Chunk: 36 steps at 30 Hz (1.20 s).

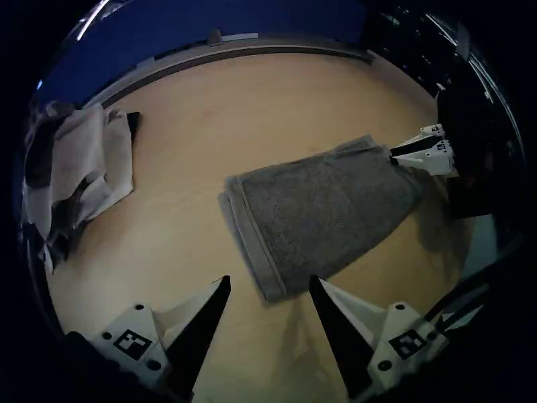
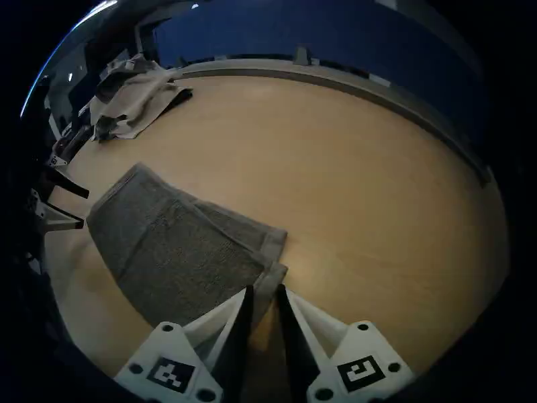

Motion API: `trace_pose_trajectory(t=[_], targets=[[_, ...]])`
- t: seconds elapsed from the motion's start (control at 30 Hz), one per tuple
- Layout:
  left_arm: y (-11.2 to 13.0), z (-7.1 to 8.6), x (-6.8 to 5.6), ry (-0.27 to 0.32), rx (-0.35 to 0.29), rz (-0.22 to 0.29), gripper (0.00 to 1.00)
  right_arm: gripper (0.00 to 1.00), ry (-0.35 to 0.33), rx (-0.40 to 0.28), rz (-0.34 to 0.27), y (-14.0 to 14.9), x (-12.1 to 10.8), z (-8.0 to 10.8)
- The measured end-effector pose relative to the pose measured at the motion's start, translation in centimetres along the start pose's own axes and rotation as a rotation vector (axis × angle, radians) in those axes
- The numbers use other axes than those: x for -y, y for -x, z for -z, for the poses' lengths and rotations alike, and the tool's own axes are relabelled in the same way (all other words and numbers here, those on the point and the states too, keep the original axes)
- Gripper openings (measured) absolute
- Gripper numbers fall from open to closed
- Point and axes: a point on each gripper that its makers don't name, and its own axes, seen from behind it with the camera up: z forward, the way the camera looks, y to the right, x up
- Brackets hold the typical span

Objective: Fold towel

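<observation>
A grey towel [image 1: 322, 208], folded into a thick layered strip, lies flat on the light wooden table [image 1: 268, 101]. In the left gripper view my left gripper [image 1: 269, 285] is open just above the table, and the towel's near corner reaches in between its wide-spread fingertips. Across the towel, my right gripper [image 1: 396, 154] meets the far corner. In the right gripper view the towel [image 2: 174, 248] runs off to the left, and my right gripper [image 2: 264, 291] has its fingers drawn narrow on the layered corner. My left gripper [image 2: 67, 201] shows open at the towel's far end.
A heap of light and dark cloths [image 1: 80, 161] lies at the table's far left, also seen as the heap [image 2: 131, 94] in the right gripper view. A blue partition [image 2: 322, 33] runs along the table's back edge. Bare wood [image 2: 376, 201] spreads to the right of the towel.
</observation>
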Motion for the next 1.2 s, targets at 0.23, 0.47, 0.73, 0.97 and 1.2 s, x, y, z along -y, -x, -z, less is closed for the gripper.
trace_pose_trajectory(t=[0.23,0.47,0.73,0.97,1.2], targets=[[0.2,0.1,0.1,-0.002,0.002,-0.002,0.87,0.07,0.002,0.000,-0.018,0.0,-0.2,0.0],[0.3,0.0,0.1,-0.004,0.003,-0.001,0.87,0.02,-0.001,-0.001,-0.023,-0.1,-0.3,0.1],[0.2,0.0,0.2,-0.006,0.003,-0.005,0.87,0.02,0.003,-0.024,0.001,-1.2,0.0,0.4],[0.2,0.0,0.2,-0.011,0.001,-0.009,0.87,0.02,-0.013,-0.066,0.022,-3.1,0.7,1.0],[0.2,0.1,0.3,-0.015,0.000,-0.010,0.87,0.02,-0.048,-0.132,0.063,-5.5,2.6,2.4]])
